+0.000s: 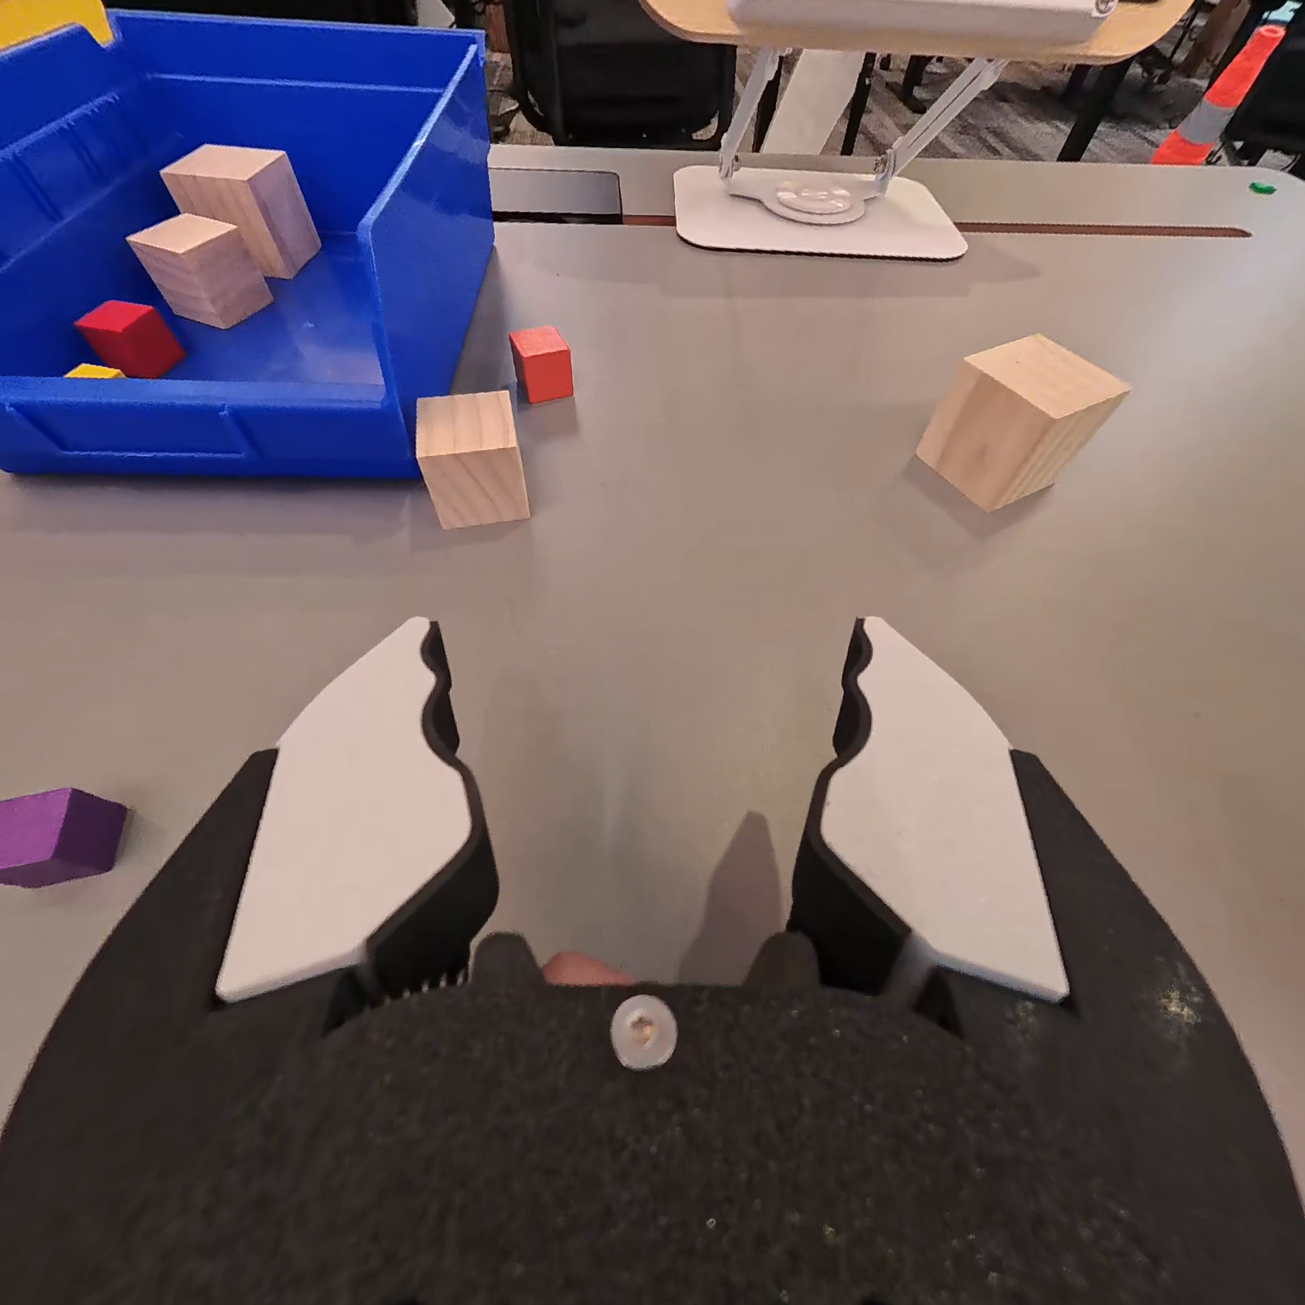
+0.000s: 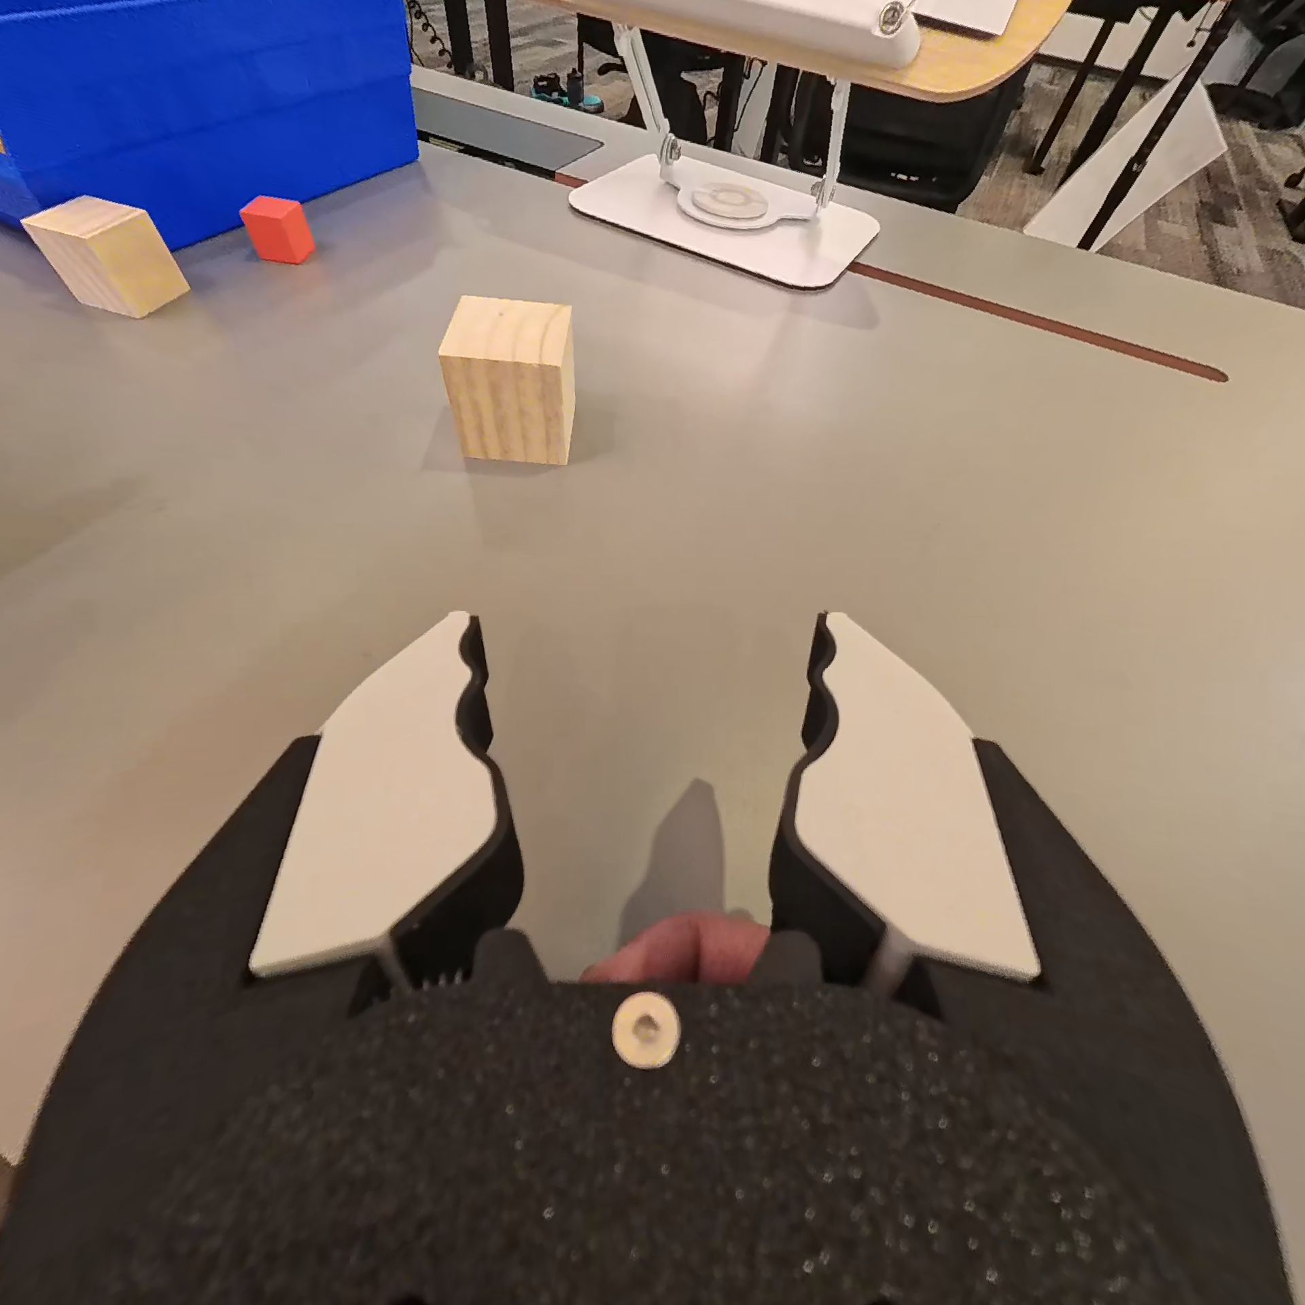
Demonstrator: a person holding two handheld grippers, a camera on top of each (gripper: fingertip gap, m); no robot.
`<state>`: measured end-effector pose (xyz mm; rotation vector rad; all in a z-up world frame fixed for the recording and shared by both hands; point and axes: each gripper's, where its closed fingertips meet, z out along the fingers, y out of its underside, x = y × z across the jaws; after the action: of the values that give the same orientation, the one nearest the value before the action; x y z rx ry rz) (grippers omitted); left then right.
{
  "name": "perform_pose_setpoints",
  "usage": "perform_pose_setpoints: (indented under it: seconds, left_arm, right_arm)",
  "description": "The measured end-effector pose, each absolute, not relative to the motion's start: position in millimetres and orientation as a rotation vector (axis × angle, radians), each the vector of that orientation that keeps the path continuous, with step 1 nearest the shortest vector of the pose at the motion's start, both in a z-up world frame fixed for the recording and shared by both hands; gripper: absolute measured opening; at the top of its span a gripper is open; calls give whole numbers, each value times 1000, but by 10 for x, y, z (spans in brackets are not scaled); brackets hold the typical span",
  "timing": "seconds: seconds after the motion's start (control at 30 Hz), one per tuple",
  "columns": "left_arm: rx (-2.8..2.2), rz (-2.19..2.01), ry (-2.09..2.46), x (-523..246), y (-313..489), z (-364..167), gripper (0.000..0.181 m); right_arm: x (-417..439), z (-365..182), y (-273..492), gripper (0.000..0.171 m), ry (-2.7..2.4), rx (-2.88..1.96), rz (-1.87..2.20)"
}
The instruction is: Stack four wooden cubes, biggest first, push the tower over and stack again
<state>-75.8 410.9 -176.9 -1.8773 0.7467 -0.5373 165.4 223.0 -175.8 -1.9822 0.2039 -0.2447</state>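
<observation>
Bare grey tabletop (image 1: 671,565) is seen ahead of the left gripper (image 1: 646,625) and right gripper (image 2: 646,618); both jaws are spread wide, empty. A large pale wooden cube (image 2: 510,381) stands alone; a smaller pale wooden cube (image 1: 472,459) lies beside the blue plastic bin (image 1: 431,282).

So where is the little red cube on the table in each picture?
Left wrist view: small red wooden cube sits left of centre, beside the blue plastic bin's corner.
Right wrist view: same cube, upper left, by the bin.
Shared landmark: white flat stand base.
</observation>
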Motion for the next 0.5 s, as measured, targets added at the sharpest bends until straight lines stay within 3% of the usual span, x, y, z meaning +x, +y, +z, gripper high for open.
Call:
perform_pose_setpoints:
  seconds: [0.23,0.5]
  left_arm:
    - [-1911,-512,718,-777,4215,-1798,103]
    - [-2119,-408,527,-780,5064,-1982,102]
  right_arm:
    - [1673,-1758,2250,87,200,-1986,-246]
    - [1666,-1787,2278,87,187,-1997,-230]
